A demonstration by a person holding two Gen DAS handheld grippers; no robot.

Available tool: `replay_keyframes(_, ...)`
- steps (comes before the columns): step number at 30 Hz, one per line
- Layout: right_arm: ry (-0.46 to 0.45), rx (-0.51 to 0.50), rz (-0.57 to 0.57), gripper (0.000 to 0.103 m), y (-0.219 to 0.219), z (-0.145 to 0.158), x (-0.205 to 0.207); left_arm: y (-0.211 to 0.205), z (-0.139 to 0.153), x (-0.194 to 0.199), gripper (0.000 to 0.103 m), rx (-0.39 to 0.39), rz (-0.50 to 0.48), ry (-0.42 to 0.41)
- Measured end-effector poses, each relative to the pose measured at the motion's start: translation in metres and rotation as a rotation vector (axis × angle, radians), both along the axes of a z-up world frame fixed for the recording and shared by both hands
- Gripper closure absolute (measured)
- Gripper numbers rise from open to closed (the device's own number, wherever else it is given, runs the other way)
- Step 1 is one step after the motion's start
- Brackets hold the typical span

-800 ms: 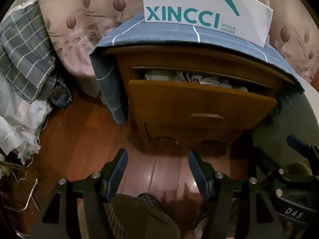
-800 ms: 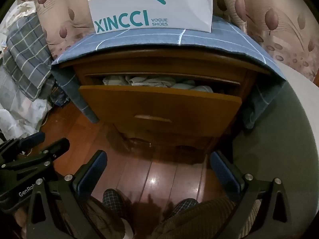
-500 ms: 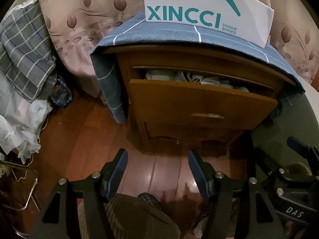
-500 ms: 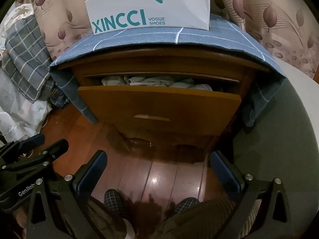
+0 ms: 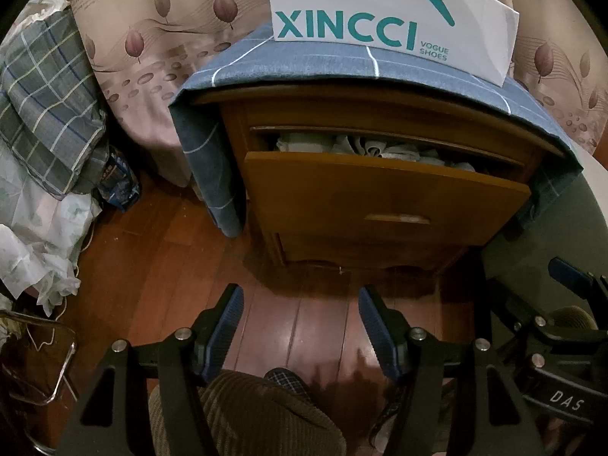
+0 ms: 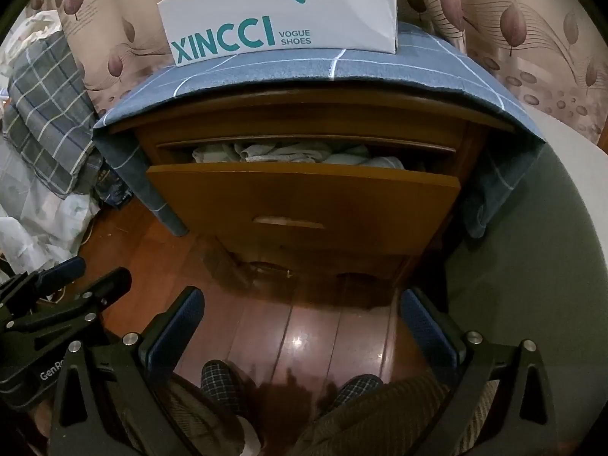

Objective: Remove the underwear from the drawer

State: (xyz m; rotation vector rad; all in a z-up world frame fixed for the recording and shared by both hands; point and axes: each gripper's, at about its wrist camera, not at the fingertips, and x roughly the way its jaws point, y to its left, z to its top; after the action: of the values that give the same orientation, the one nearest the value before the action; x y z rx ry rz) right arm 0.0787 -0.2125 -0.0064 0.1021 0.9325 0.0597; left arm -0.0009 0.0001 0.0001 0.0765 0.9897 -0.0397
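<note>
Nearest the cameras, the left gripper [image 5: 300,311] hangs over bare floorboards [image 5: 315,326] with its 2 blue-padded fingers [image 5: 224,323] apart and nothing between them. The right gripper [image 6: 300,323] stands wider, its jaws spread far with only floor in the gap. Below them show the person's corduroy-covered knees [image 5: 247,410] and 2 checked slippers [image 6: 222,383]. Each gripper appears at the edge of the other's view, side by side and apart.

A strip of open floor lies between the grippers and the wooden nightstand [image 6: 304,121]. Its drawer [image 6: 304,197] is pulled partway out, the front panel's top edge standing clear of the cabinet frame, leaving a narrow slot above it. In that slot lies the underwear [image 6: 281,152], pale folded cloth filling the drawer from side to side.

A blue checked cloth [image 6: 342,68] drapes the top and hangs over both sides. On it stands a white XINCCI shoe box [image 6: 281,11]. Left of the nightstand, a plaid bundle [image 5: 45,106] and white plastic bags [image 5: 41,235] crowd the floor; behind hangs a leaf-patterned curtain [image 5: 171,19].
</note>
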Motion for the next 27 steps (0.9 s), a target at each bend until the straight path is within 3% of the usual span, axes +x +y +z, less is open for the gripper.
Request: replay_keyframes(27,0.010,0.020,-0.003,0.001,-0.0017,-0.0016,0.0006,0.0030,-0.0022,0.0006,0.038,-0.006,0.001,0.004)
